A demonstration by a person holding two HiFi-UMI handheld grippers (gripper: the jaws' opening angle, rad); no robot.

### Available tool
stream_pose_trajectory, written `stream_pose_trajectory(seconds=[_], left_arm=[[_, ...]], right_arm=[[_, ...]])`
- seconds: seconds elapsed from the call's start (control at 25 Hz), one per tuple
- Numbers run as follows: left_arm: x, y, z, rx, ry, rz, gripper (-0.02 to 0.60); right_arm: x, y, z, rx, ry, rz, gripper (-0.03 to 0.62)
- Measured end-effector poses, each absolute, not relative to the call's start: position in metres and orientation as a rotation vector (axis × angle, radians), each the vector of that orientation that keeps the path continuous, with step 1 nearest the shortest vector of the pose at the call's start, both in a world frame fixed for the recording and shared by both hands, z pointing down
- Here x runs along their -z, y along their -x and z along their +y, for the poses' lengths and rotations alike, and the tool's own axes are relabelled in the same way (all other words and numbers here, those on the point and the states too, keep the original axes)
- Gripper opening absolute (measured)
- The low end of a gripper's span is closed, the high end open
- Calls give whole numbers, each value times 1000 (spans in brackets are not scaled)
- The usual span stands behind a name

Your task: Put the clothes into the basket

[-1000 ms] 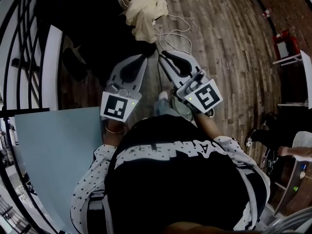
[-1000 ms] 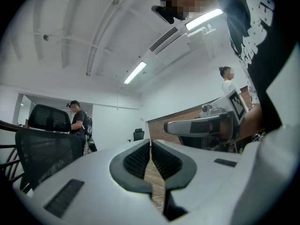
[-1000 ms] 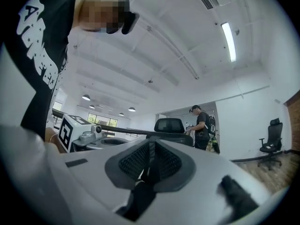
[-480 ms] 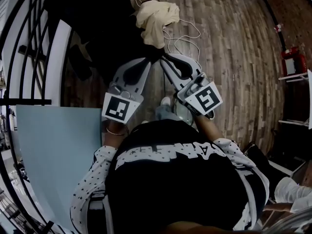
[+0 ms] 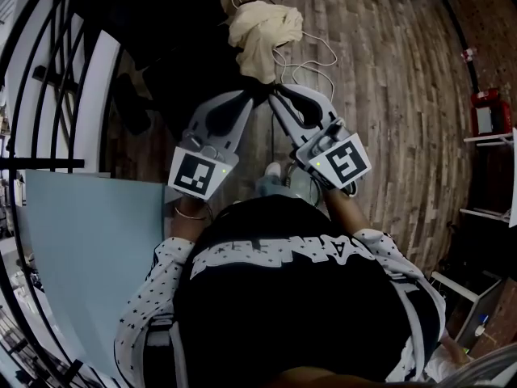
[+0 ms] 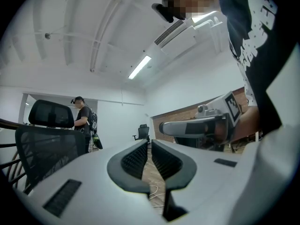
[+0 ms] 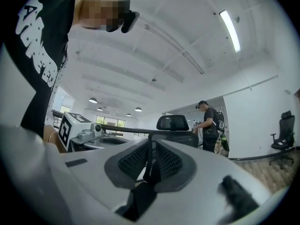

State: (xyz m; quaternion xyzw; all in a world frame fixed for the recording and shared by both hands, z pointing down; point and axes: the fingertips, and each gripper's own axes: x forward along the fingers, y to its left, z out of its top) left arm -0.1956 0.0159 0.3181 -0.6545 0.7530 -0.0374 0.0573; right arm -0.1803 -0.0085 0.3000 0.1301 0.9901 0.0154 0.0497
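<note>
Lying crumpled just beyond your fingertips, the cream cloth (image 5: 260, 24) looks light and floppy; left gripper (image 5: 252, 98) and right gripper (image 5: 275, 97) fingers are pressed together, empty, so pinch a raised fold.

The left arm (image 5: 155, 277) and right arm (image 5: 378, 245) bend at the elbow and reach forward. The left hand-held gripper (image 5: 244, 98) and right hand-held gripper (image 5: 278, 95) point level and angle inward, so their tips nearly meet. Each pair of jaws is pressed together with nothing between.
</note>
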Motion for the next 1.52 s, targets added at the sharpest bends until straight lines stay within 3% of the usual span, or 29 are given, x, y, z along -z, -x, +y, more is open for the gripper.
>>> stream_pose_trajectory(seconds=[0.96,1.12,1.52], left_arm=[[-305,202,-58,71,2020,2222,20],[-307,205,-70,80,2013,2230,20],[-312,213,-93,91,1979,2276,20]], right_arm=[[-291,188,-87,-36,-350,2973,41],[-284,192,-100,-12,-343,2962,81],[-285,192,-135,20,-326,2971,98]])
